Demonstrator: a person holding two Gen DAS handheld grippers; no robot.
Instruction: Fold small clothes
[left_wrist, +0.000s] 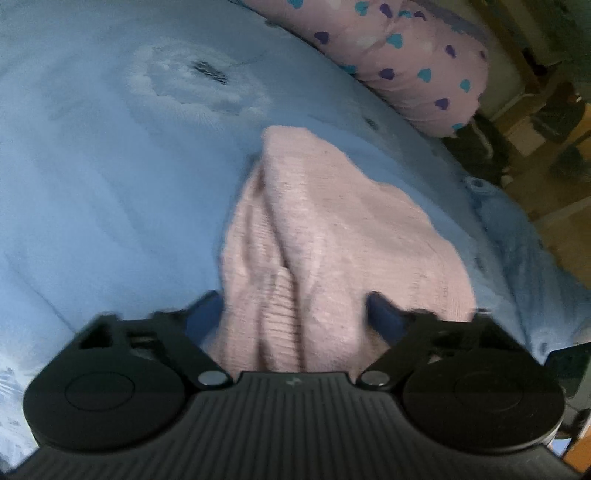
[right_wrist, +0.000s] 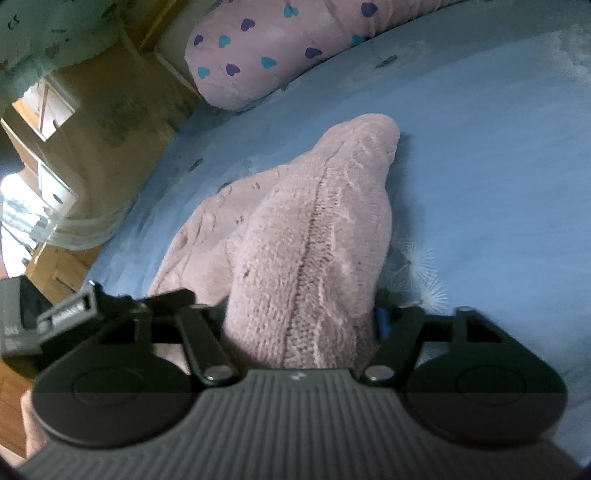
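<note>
Fingers (left_wrist: 384, 314) of the left gripper (left_wrist: 295, 314) sit either side of a bunched fold of the pink knit (left_wrist: 325, 229), pinching it. The right gripper (right_wrist: 303, 317) likewise clamps the knit (right_wrist: 314, 229), though only a blue fingertip (right_wrist: 382, 323) shows. The garment trails from both grippers onto the blue sheet (left_wrist: 92, 184), near the bed's edge. Only the right view shows a ribbed cable seam and a dandelion print (right_wrist: 424, 258). Both show a soft, heart-dotted pillow (left_wrist: 413, 55).
</note>
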